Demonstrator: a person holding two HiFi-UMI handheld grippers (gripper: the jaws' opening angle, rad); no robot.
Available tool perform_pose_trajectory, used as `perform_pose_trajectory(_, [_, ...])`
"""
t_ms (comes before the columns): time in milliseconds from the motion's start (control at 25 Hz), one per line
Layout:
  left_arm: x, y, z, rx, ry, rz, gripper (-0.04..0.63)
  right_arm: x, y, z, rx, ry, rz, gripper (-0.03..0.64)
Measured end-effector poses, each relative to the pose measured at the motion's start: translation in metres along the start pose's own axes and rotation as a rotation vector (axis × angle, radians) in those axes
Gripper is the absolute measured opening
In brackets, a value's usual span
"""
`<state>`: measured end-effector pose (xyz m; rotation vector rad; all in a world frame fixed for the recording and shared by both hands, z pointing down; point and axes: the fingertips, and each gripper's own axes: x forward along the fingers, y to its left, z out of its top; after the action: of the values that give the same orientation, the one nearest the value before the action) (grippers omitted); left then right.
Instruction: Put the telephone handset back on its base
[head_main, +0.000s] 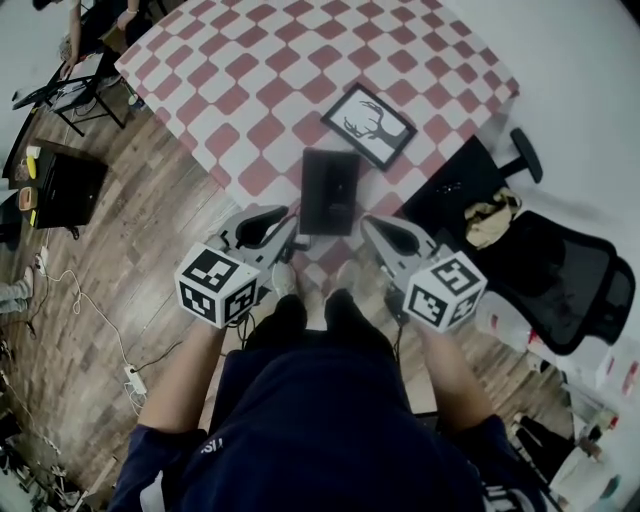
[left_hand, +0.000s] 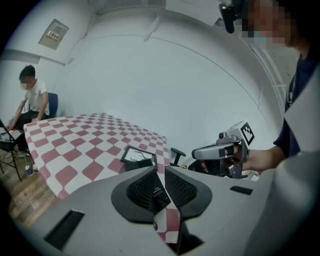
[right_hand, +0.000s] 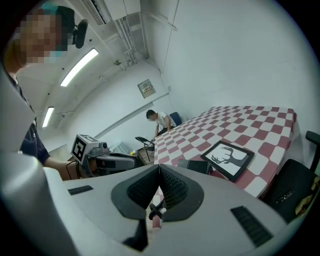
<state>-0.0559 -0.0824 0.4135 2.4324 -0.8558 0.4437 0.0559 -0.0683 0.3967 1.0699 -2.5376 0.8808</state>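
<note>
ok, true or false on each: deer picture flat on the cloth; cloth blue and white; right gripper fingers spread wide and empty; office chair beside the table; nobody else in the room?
1. The framed deer picture lies flat on the checkered tablecloth. True.
2. The tablecloth is blue and white. False: it is red and white.
3. The right gripper has its fingers spread wide, with nothing between them. False: the fingers are together, with a coiled cord caught between them.
4. A black office chair stands beside the table. True.
5. Nobody else is in the room. False: a person sits beyond the table's far end.
</note>
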Motion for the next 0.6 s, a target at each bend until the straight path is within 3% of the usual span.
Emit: perform_pose_trajectory(600, [-0.028,-0.012,0.023,0.071,-0.036,-0.046,0.04,-0.009,0.03,0.014,-0.043,-0.05,0.005,0.015])
